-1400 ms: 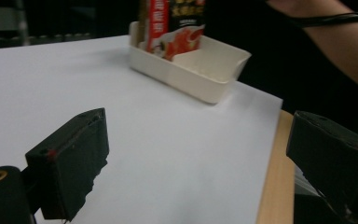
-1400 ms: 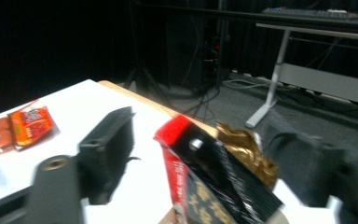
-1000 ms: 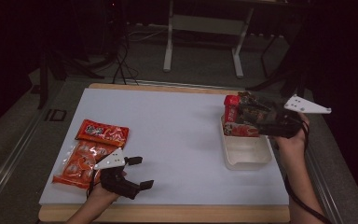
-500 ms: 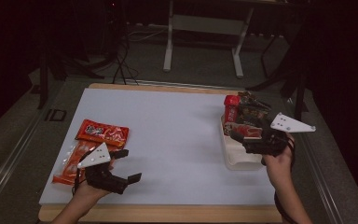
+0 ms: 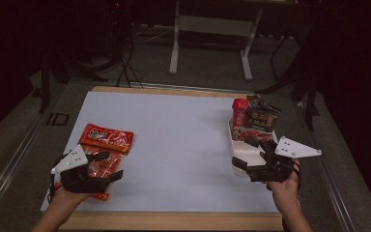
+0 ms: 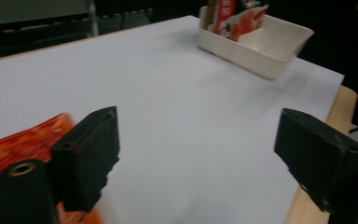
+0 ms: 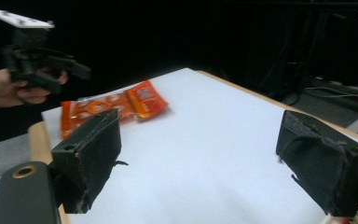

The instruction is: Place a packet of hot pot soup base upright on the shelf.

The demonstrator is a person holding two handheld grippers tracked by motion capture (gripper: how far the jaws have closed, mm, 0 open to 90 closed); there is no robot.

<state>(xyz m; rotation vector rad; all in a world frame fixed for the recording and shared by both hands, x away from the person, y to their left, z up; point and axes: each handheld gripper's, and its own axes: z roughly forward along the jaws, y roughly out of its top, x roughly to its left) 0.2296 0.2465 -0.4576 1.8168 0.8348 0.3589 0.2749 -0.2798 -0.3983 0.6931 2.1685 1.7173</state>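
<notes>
Two orange-red snack packets [image 5: 107,138] lie at the left of the white sheet; they also appear as the orange packets [image 7: 116,105] in the right gripper view. My left gripper [image 5: 108,166] hovers open over the nearer packet's [image 6: 18,144] edge, nothing between its jaws. A white bin [image 5: 245,151] at the right holds several upright red and dark packets [image 5: 253,121]. My right gripper [image 5: 244,152] stands open and empty over the bin's near end. The left gripper view has the bin [image 6: 279,51] far across the sheet.
The white sheet [image 5: 174,145] covers a wooden table whose front edge [image 5: 174,221] runs close to both hands. Dark floor, cables and a metal stand's legs [image 5: 174,63] lie beyond the far edge. The other hand's gripper [image 7: 32,51] hangs at upper left in the right gripper view.
My right gripper has drawn back from the packets in the bin toward the near edge, still open. My left gripper has shifted left over the orange packets.
</notes>
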